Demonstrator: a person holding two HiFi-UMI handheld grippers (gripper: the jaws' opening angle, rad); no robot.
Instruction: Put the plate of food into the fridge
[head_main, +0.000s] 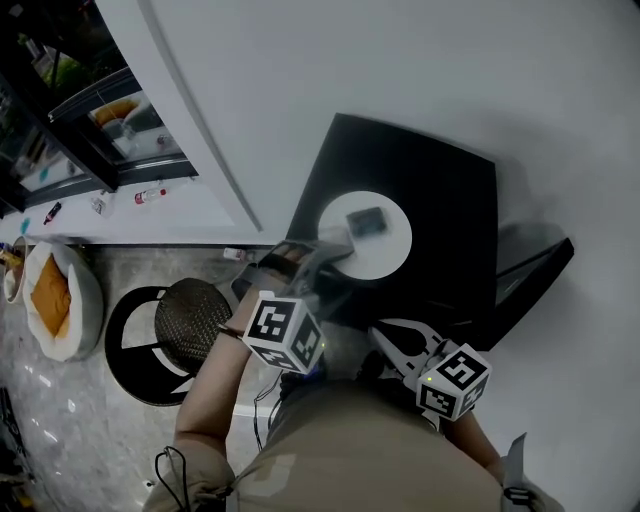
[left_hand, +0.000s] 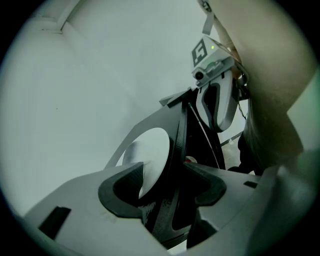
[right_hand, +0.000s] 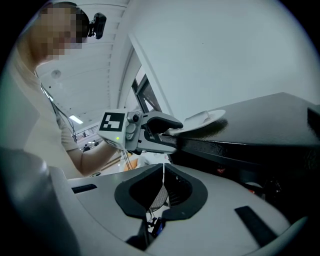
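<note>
The left gripper (head_main: 320, 255) has its jaws apart, straddling the rim of the round white plate (head_main: 393, 264) at the near edge of the black square table (head_main: 450, 190), probably for a level lift. The right gripper (head_main: 388, 338) sits just off that edge with its jaws pressed together and empty, likely kept free for the fridge door.

A wicker stool (head_main: 190, 322) stands on marble floor (head_main: 85, 435).

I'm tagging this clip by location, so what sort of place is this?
Probably an indoor dining or kitchen corner: a white plate on a black table, a round stool on a marbled floor, and stocked shelves by the wall.
</note>
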